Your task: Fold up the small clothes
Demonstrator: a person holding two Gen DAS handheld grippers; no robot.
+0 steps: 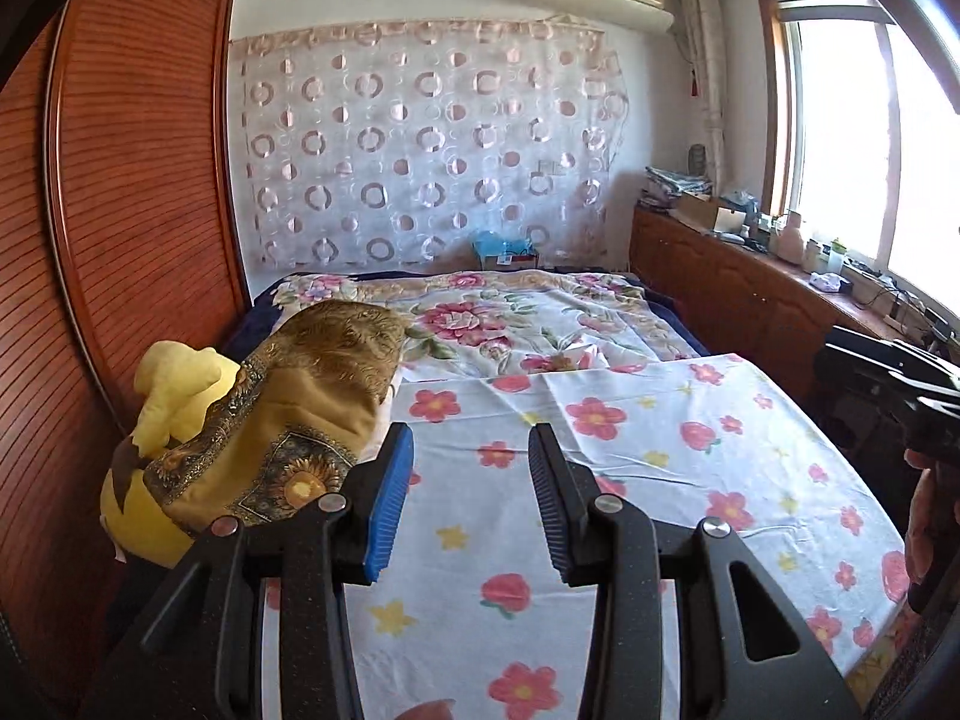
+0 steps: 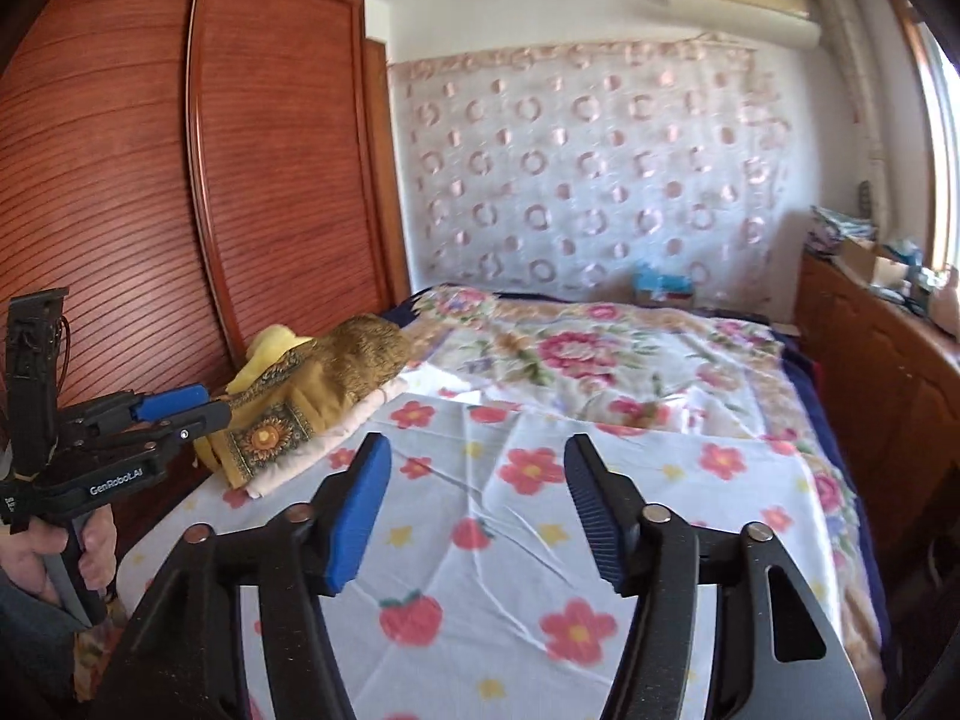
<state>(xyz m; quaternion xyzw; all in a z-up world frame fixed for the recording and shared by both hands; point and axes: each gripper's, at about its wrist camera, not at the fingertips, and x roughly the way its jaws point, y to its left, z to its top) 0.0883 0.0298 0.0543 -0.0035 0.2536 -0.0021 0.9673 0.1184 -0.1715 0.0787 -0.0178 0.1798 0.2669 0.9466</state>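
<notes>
Sunlit bed point(image 1: 600, 312) carries a flowered cloth point(image 1: 600, 480) lying flat; left gripper point(image 1: 471, 501) and right gripper point(image 2: 477, 513) hover above, both released, empty. Grabbing the bedsheet beneath could spoil the fold.

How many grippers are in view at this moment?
2: the left gripper over the flower-print sheet's left part, the right gripper further right, both open and empty.

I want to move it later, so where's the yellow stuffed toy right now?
The yellow stuffed toy lies at the bed's left edge against the wooden wardrobe, half under the gold patterned cushion.
</notes>
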